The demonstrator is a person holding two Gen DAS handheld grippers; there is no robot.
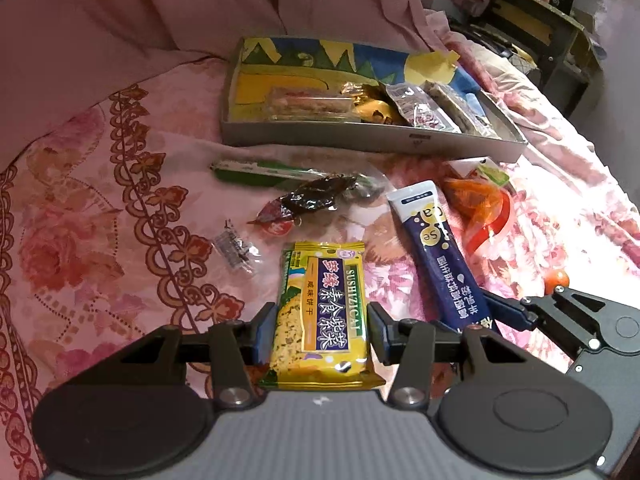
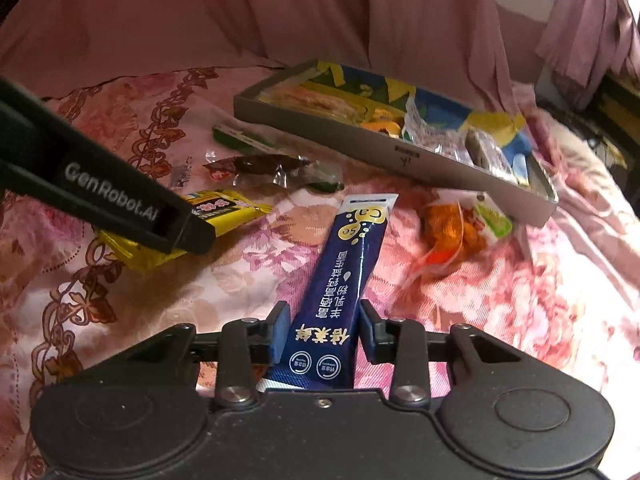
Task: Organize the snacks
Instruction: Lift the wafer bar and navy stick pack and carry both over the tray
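On a pink floral bedspread, my left gripper has its jaws around a yellow biscuit packet, both pads at its sides. My right gripper has its jaws around the lower end of a dark blue stick sachet, which also shows in the left wrist view. A shallow grey box with a colourful lining lies behind and holds several wrapped snacks. The box also shows in the right wrist view.
Loose snacks lie between me and the box: a green packet, a dark brown wrapped piece, a small clear wrapped sweet and an orange-red packet. Pink curtains hang behind. A dark shelf stands at far right.
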